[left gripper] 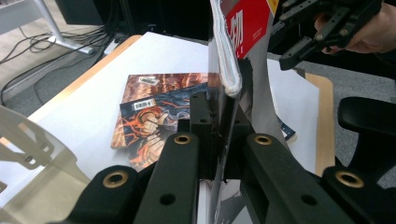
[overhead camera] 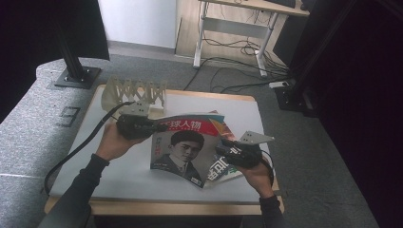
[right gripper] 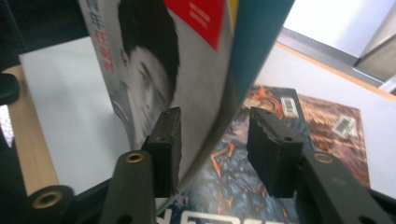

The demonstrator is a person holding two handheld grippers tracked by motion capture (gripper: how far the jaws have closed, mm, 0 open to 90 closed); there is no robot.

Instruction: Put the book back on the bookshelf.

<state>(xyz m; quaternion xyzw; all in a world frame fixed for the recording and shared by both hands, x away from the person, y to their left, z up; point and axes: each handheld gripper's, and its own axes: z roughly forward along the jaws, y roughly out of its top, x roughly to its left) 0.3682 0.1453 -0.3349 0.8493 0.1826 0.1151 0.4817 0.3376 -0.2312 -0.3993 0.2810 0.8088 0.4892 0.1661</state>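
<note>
A magazine with a portrait cover is held up off the table, tilted. My left gripper is shut on its upper left corner; in the left gripper view the jaws clamp the magazine's edge, which rises upright between them. At the magazine's right edge is my right gripper, open. In the right gripper view its jaws straddle the lower edge of the magazine, with a gap on the right side.
More magazines lie flat under the raised one, among them an orange and blue cover. A beige slotted rack stands at the back left of the white mat. A black chair arm sits beyond the table's edge.
</note>
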